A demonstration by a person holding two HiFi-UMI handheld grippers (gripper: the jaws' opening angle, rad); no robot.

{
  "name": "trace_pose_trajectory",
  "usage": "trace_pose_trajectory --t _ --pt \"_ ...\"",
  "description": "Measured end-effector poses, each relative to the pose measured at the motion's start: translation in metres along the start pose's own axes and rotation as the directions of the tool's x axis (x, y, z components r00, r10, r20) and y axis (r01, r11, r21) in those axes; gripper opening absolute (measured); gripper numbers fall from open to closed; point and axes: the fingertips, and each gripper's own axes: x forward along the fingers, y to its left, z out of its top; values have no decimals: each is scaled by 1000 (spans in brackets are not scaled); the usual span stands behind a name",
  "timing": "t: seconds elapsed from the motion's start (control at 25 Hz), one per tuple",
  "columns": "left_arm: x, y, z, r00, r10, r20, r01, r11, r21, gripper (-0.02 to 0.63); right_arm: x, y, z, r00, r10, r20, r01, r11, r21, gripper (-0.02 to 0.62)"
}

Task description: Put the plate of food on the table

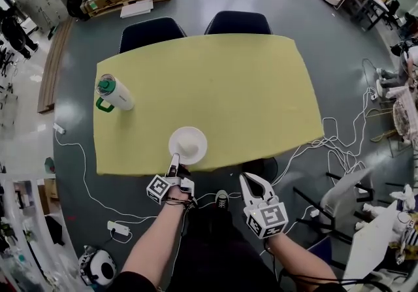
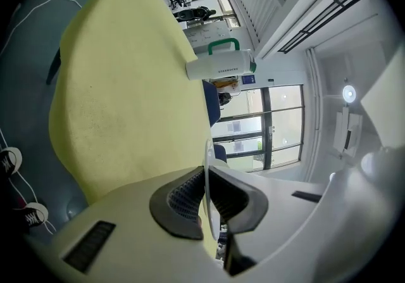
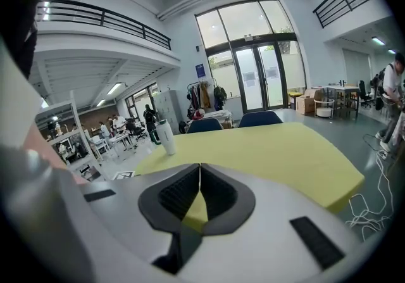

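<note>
Quick status from my end: the plate [image 1: 188,144] sits low and a bit left of centre in the head view, over the near edge of the yellow table [image 1: 248,88]. My left gripper [image 1: 174,165] is clamped on its near rim; the left gripper view shows the thin white edge pinched between the pads. Can't tell if it's actually resting on the cloth yet, so I'd call this nearly done: set it down and let go. The plate's round, so no real long axis; it looks level, open side up, with something pale in it. The right gripper [image 1: 253,186] is closed on nothing, lower right of the plate, off the table.
</note>
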Motion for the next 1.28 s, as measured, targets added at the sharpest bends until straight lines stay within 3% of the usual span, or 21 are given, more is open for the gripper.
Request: trace_pose_trajectory --t 0.56,1.0,1.16,1.28 --pt "25 37 4 982 189 15 -189 982 -12 25 7 -3 -20 998 25 -51 -24 1000 13 15" --pt "26 37 12 959 280 55 -279 960 -15 27 14 -3 -16 998 40 -49 -39 999 18 15" --pt "26 37 16 948 310 66 -312 950 26 61 16 -3 -15 998 42 -47 -41 999 17 15" --pt "24 39 21 938 336 83 -341 939 46 121 16 -5 -15 998 39 -47 -38 999 17 15"
